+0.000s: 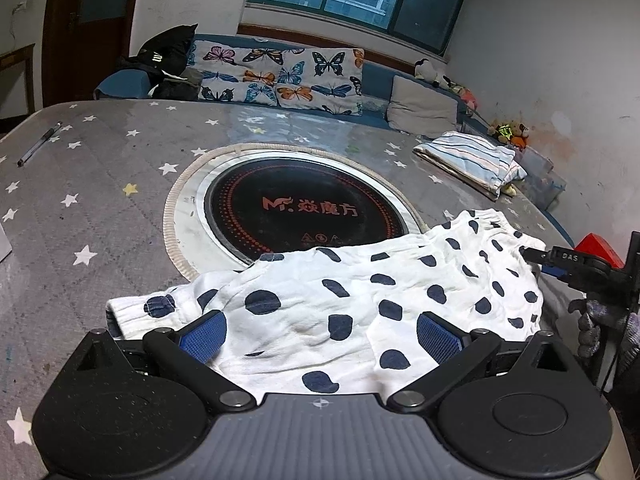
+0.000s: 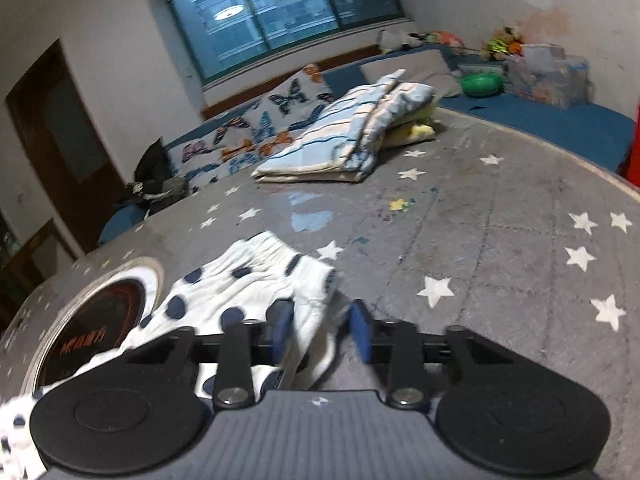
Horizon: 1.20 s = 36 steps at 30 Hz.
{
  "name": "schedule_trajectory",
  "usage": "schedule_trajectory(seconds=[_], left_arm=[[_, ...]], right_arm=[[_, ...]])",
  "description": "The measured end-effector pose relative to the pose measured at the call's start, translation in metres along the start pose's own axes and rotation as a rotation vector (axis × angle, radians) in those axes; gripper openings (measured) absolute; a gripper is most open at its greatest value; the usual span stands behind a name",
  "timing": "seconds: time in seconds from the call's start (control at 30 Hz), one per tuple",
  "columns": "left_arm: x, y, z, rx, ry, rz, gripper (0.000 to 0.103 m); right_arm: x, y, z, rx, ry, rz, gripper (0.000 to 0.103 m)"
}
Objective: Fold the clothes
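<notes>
A white garment with dark blue dots (image 1: 360, 292) lies crumpled on the grey star-print tablecloth (image 1: 100, 200), partly over the round hob. My left gripper (image 1: 320, 336) is open wide just above its near part, and the blue pads (image 1: 204, 336) stand far apart with cloth spread between them. My right gripper (image 2: 322, 330) is at the garment's right edge (image 2: 308, 312). Its jaws stand a little apart, with the hem against the left pad and a gap before the right pad. From the left wrist view, the right gripper (image 1: 534, 257) reaches in from the right at that edge.
A black round hob (image 1: 300, 208) is set into the table's middle. Folded striped clothes (image 1: 472, 160) (image 2: 340, 140) sit at the far right of the table. A pen (image 1: 38, 144) lies at the far left. A sofa with butterfly cushions (image 1: 280, 76) stands behind.
</notes>
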<state>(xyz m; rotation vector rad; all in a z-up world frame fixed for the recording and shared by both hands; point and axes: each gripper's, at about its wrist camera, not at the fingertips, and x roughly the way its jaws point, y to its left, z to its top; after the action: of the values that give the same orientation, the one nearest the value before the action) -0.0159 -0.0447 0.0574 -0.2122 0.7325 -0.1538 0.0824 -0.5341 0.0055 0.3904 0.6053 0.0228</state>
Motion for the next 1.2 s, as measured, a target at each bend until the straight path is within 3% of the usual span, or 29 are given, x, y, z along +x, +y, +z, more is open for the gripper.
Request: schedule_trajectory(seconds=[0.07, 0.23, 0.5, 0.83, 1.2], left_arm=[[-0.001, 0.0, 0.0, 0.0, -0.003, 0.001, 0.103], [-0.004, 0.003, -0.001, -0.009, -0.006, 0.008, 0.103], [-0.007, 0.008, 0.0, -0.012, -0.015, 0.02, 0.103], [-0.027, 0.033, -0.004, -0.052, -0.058, 0.07, 0.103], [-0.06, 0.072, -0.014, -0.127, -0.12, 0.127, 0.103]], right_arm=[[0.003, -0.004, 0.001, 0.043, -0.004, 0.004, 0.016], [0.001, -0.008, 0.003, 0.098, -0.001, 0.027, 0.01], [-0.021, 0.006, 0.015, 0.113, -0.033, 0.159, 0.008], [-0.043, 0.078, 0.034, 0.028, 0.069, 0.46, 0.008], [-0.055, 0.206, 0.001, -0.202, 0.217, 0.705, 0.008]])
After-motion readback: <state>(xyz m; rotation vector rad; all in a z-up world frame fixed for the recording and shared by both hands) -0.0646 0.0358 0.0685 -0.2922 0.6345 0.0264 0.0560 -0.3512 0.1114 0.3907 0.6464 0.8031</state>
